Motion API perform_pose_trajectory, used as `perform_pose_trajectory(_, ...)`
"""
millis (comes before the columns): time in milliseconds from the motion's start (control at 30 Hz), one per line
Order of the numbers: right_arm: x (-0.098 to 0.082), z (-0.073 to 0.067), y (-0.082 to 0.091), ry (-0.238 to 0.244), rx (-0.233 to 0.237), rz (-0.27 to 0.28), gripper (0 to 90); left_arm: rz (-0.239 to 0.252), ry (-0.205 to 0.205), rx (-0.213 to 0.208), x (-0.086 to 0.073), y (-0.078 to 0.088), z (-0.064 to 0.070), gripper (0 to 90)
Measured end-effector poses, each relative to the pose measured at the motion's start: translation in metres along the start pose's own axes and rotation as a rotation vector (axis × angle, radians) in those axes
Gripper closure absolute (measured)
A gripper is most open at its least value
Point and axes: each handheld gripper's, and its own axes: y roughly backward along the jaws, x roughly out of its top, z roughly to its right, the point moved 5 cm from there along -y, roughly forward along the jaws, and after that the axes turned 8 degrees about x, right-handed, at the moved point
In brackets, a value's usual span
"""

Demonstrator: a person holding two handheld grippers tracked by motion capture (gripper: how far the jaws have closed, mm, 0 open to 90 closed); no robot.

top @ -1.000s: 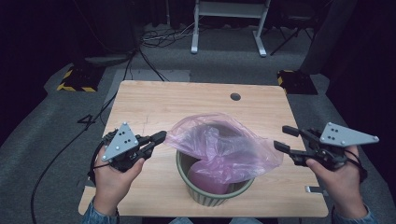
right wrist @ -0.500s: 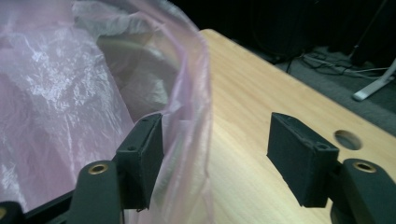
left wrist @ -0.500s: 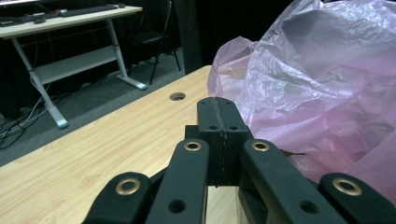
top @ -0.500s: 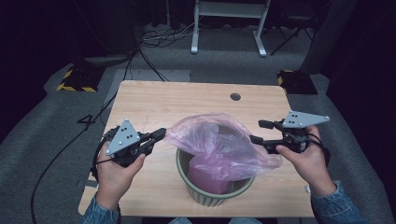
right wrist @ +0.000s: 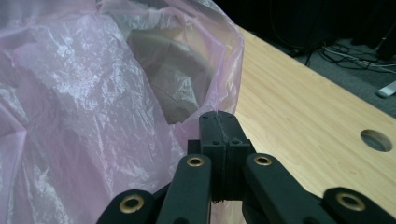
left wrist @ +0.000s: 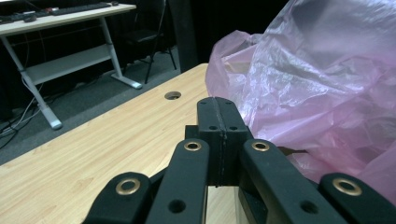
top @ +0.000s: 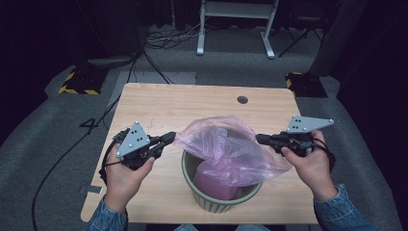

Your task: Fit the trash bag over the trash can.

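Pink plastic bag (top: 231, 151) sits in a ribbed green bin (top: 219, 199) at the near edge of the desk (top: 192, 103), approx. mid-width. Bag's lower part hangs inside the bin; its upper film billows up & spreads over the rim toward both sides, crinkled and see-through.

L gripper (top: 166, 138) is held in the person's L hand (top: 122, 171), near the desk's near-left corner, pointing right at the bag's left edge. Its jaws are together w/ no gap in the left gripper view (left wrist: 218, 122); tips sit right at the film, but whether film is pinched between them can't be told.

R gripper (top: 262, 139) is held in the R hand (top: 312, 166) by the desk's right edge, pointing left at the bag's right side. Its jaws have just been closing and now meet; in the right gripper view (right wrist: 218, 135) the film's edge (right wrist: 116, 93) runs down into the closed tips, so they look clamped on the bag. Bin's inner wall (right wrist: 180, 70) shows through the plastic there.

Farther back, the wood top is bare up to a round cable hole (top: 242, 99) near the far edge, right of centre. Beyond the desk: grey carpet, cables (top: 166, 41), white frame legs (top: 235, 26).
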Motion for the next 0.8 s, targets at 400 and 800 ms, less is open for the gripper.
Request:
perform_pose_trajectory(400,-0.032,0.034,-0.015,-0.091,-0.029,-0.094,90.0,-0.137,0.059,0.031,-0.041,-0.021,-0.025,90.0)
perform_pose_trajectory(800,-0.046,0.029,0.000,-0.086,-0.058,-0.050,62.3,-0.099,0.063,0.053,-0.048,-0.009,-0.023,66.3)
